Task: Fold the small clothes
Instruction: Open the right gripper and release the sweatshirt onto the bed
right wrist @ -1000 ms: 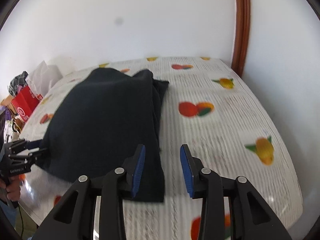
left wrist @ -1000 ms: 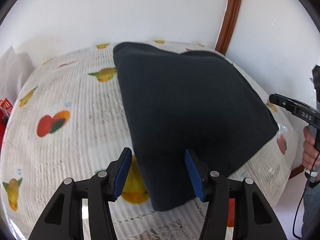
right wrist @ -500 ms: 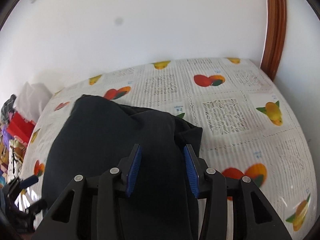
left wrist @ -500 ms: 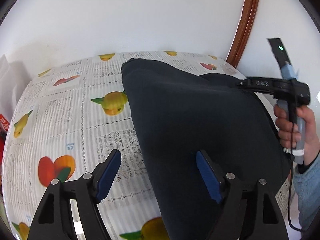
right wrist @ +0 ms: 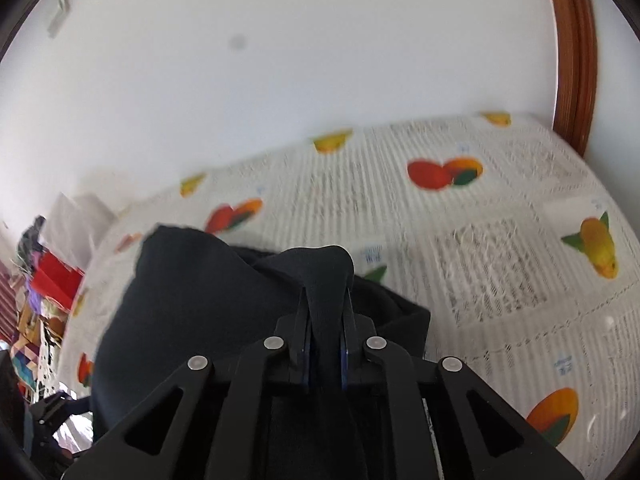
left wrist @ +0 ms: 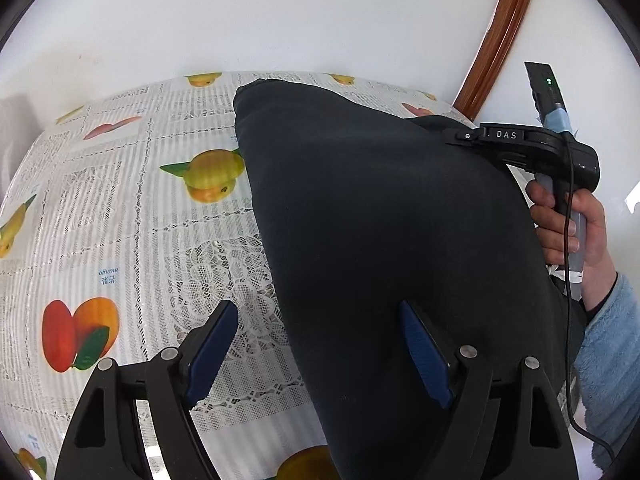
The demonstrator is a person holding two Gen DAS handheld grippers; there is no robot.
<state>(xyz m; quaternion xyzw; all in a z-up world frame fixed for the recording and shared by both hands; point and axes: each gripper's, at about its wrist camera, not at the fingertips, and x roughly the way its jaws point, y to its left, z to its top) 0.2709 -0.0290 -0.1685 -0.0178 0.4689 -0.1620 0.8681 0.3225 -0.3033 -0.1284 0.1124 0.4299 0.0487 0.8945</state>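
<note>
A dark navy garment (left wrist: 380,216) lies folded on a table with a fruit-print lace cloth (left wrist: 120,216). My left gripper (left wrist: 316,344) is open, its blue pads straddling the garment's near left edge just above the cloth. My right gripper (right wrist: 325,312) is shut on a fold of the same garment (right wrist: 200,300), which bunches up between its pads. In the left wrist view the right gripper (left wrist: 460,138) reaches onto the garment's far right corner, held by a hand.
The table (right wrist: 500,240) stands against a white wall, with a brown wooden door frame (left wrist: 496,36) at the right. White bags and red and coloured clutter (right wrist: 52,280) sit beyond the table's left end.
My right gripper moved in over the garment's corner and shut on a fold of it. My left gripper shifted forward a little and stayed open.
</note>
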